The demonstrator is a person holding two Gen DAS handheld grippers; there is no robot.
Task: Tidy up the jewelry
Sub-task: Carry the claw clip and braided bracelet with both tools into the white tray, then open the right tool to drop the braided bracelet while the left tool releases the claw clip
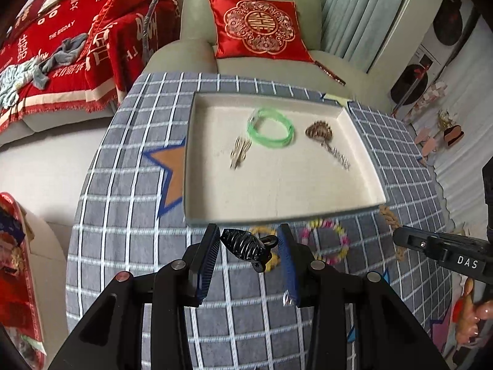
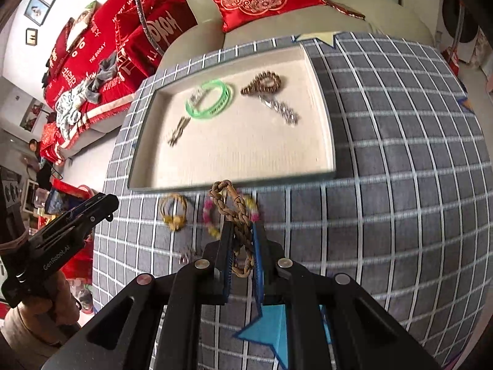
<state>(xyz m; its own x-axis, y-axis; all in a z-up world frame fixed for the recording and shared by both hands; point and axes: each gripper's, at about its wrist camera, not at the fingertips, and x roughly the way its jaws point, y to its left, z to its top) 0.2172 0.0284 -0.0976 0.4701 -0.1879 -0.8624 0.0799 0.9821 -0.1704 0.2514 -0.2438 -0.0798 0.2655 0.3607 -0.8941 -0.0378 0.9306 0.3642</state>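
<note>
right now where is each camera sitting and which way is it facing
Left wrist: sits on the left gripper, looking steeply down past its fingers, closed on a black hair claw, toward the beige tray; the right gripper pokes in at right.
Right wrist: sits on the right gripper, angled down at the tray, pinching a braided brown bracelet; the left gripper and the hand holding it show at left.
Shared: tray, green bangle, checked grey cloth, red cushion.

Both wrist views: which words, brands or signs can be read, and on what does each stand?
"DAS": black right gripper, seen from the left wrist.
"GenRobot.AI": black left gripper, seen from the right wrist.
"HAPPY WEDDING", "THE BIGDAY": red sofa blanket.
Double-happiness sign: red satin cushion.
Other blanket characters: too distorted to read.
</note>
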